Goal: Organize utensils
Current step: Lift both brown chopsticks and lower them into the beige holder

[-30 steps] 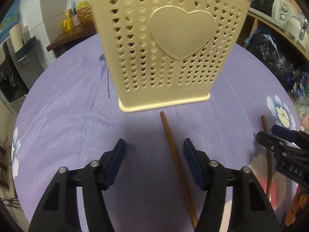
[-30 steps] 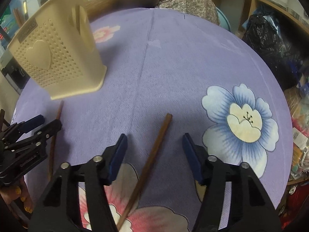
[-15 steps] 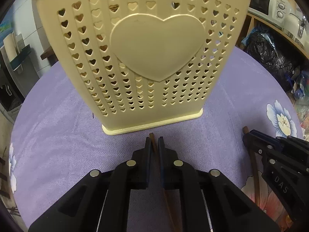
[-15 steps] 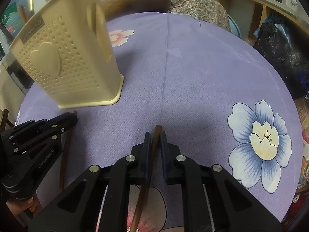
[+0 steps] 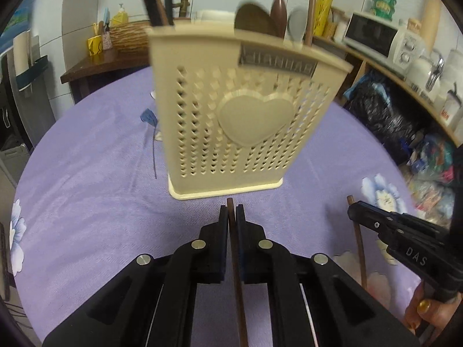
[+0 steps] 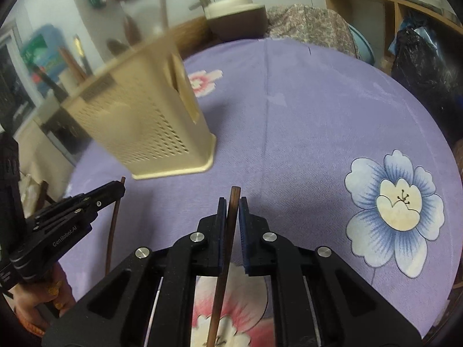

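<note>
A cream perforated utensil holder with a heart on its front stands on the purple tablecloth; it also shows in the right wrist view. Several spoons and sticks stand in it. My left gripper is shut on a brown chopstick, its tip just short of the holder's base. My right gripper is shut on a second brown chopstick, to the right of the holder. Each gripper shows in the other's view, at the right and at the left.
The round table has a purple cloth with flower prints. A microwave and jars sit on a shelf at the right. A black bag lies beside the table. A dark side table stands behind.
Both grippers closed on their chopsticks about half a second ago. Since then both have lifted and tilted up, so the holder's top and its utensils come into view.
</note>
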A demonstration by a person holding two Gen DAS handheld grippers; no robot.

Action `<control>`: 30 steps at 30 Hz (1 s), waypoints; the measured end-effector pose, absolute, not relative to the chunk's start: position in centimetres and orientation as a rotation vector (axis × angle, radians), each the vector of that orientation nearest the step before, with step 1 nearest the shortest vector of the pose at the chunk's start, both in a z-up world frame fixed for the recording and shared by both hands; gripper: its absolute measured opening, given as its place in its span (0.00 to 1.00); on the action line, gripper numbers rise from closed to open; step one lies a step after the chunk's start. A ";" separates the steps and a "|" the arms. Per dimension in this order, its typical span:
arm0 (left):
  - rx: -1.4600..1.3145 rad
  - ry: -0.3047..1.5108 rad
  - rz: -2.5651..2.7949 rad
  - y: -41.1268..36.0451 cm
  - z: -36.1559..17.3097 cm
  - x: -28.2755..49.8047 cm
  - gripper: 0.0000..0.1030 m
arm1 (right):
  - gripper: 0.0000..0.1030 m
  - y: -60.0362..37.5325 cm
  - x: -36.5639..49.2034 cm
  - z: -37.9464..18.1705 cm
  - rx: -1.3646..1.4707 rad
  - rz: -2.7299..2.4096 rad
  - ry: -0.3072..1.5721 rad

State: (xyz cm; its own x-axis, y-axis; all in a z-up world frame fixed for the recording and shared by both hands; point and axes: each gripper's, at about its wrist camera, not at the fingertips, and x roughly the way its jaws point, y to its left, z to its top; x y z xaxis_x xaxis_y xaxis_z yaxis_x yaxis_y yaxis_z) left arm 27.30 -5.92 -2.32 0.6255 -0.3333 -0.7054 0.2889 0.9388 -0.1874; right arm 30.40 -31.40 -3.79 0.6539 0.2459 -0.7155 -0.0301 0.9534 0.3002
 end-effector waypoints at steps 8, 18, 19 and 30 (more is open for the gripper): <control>-0.133 0.618 -0.431 -3.4 5.9 22.5 0.06 | 0.08 -33.1 24.9 4.1 0.300 0.265 0.663; -0.127 0.488 -0.465 -3.7 9.9 19.1 0.06 | 0.04 -32.2 21.2 9.4 0.248 0.325 0.566; -0.122 0.486 -0.464 -3.7 9.9 19.0 0.06 | 0.04 -32.1 21.0 9.3 0.234 0.323 0.570; -0.121 0.470 -0.443 -3.2 9.8 18.7 0.06 | 0.59 -28.9 27.2 -1.3 0.182 0.246 0.814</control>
State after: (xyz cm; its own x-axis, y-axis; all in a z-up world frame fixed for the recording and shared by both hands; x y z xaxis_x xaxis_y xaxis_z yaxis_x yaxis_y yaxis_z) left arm 18.74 -3.20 9.76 0.7989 -0.4393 -0.4108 0.3845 0.8983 -0.2129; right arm 27.22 -28.95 -1.33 0.6605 0.2858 -0.6943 -0.1469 0.9560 0.2538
